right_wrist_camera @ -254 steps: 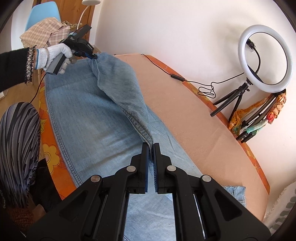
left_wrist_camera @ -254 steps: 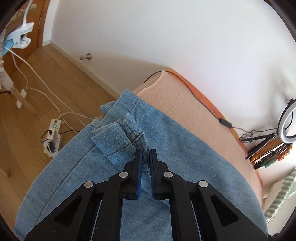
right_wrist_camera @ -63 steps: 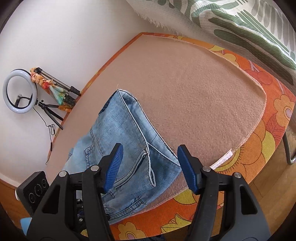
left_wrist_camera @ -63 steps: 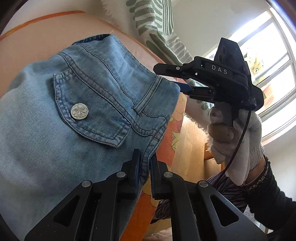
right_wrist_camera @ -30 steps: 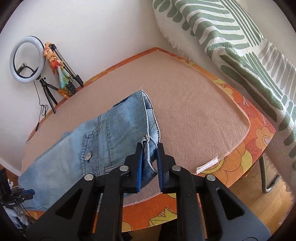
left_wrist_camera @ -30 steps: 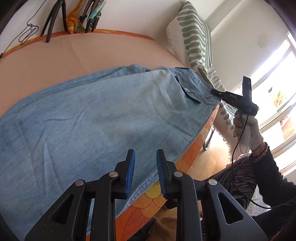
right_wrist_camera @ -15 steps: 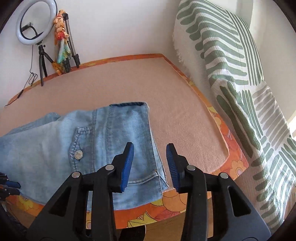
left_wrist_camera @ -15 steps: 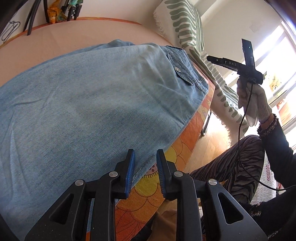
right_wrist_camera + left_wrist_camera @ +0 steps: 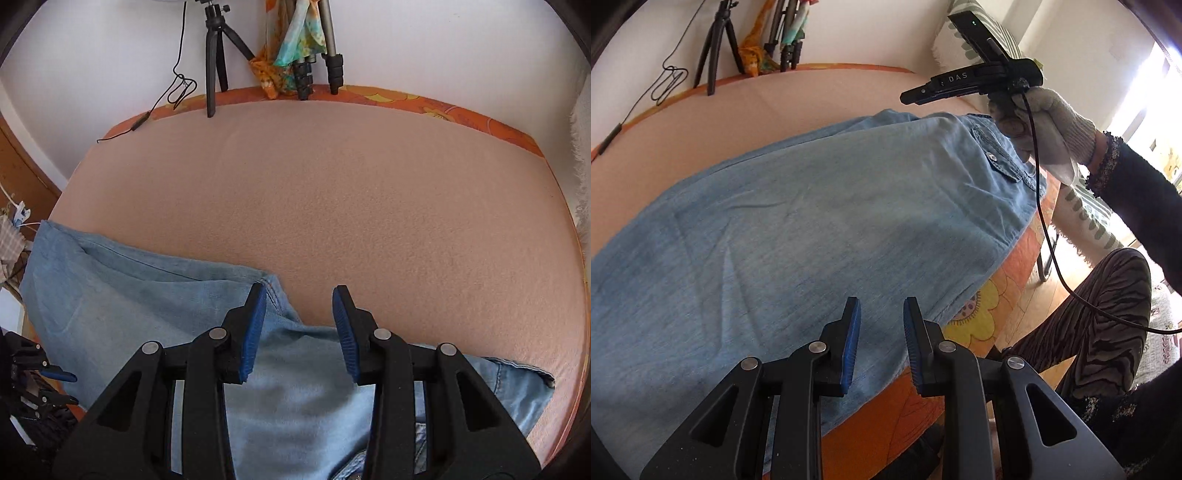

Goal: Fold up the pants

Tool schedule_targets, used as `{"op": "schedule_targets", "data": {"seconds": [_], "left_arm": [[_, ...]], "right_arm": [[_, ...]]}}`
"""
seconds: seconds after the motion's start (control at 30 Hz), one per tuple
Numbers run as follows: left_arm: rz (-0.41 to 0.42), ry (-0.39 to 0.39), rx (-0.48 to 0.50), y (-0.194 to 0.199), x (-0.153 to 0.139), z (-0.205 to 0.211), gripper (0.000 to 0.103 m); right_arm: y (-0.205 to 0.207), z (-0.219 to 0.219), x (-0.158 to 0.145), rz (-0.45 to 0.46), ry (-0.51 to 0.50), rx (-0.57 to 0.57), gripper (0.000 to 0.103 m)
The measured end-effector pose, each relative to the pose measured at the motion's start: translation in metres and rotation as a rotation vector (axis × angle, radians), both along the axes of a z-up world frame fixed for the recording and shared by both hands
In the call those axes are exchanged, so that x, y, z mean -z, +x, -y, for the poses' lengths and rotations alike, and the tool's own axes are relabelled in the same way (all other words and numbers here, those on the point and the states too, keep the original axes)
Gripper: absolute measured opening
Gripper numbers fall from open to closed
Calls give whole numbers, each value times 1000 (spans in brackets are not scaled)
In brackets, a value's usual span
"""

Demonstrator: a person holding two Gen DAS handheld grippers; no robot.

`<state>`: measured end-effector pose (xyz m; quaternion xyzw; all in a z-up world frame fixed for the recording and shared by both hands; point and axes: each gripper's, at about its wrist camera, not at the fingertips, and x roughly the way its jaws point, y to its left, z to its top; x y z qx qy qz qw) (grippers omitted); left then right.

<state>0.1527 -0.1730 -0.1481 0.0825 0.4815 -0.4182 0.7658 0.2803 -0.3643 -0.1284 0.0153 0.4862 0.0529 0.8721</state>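
Note:
Light blue denim pants (image 9: 812,229) lie folded lengthwise along the near edge of a peach-covered table (image 9: 746,110), waistband and buttoned pocket (image 9: 1001,158) to the right. My left gripper (image 9: 881,317) is open and empty, over the near hem edge. My right gripper (image 9: 299,299) is open and empty above the pants (image 9: 155,302), near their far edge; in the left wrist view it shows held in a white-gloved hand (image 9: 971,81) above the waistband.
Tripods and a colourful cloth (image 9: 288,48) stand against the white wall at the table's far edge, with a black cable (image 9: 177,88). The orange flowered tablecloth border (image 9: 982,306) hangs at the near side. A green-striped cushion (image 9: 982,40) is at the right. My legs (image 9: 1108,325) are beside the table.
Both grippers have let go of the pants and opened. The right gripper swung left, from the waistband corner over the middle of the pants. The left gripper stayed near the front edge.

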Motion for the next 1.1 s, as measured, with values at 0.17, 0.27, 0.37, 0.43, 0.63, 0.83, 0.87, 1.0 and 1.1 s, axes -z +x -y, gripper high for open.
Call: {"op": "schedule_targets", "data": {"seconds": [0.17, 0.27, 0.37, 0.43, 0.63, 0.83, 0.87, 1.0, 1.1], "left_arm": [[-11, -4, -52, 0, 2, -19, 22], [-31, 3, -77, 2, 6, -30, 22], [-57, -4, -94, 5, 12, -33, 22], [-59, -13, -92, 5, 12, -34, 22], [-95, -54, -99, 9, 16, -41, 22], [-79, -49, -94, 7, 13, -46, 22], [-82, -52, -98, 8, 13, -48, 22], [-109, -76, -131, 7, 13, -56, 22], [-106, -71, -144, 5, 9, -58, 22]], "right_arm": [[11, -15, 22, -49, 20, -58, 39], [9, -23, 25, -45, -18, -82, 28], [5, -34, 26, -35, -76, -99, 9], [1, -39, 24, -25, -131, -112, 6], [-4, -24, -8, 93, -143, -54, 0], [17, 16, -6, 84, -52, 54, 0], [16, 15, -6, 84, -39, 46, 0], [12, 19, 0, 28, 50, 21, 19], [12, 17, 11, -12, 95, -4, 42]]}}
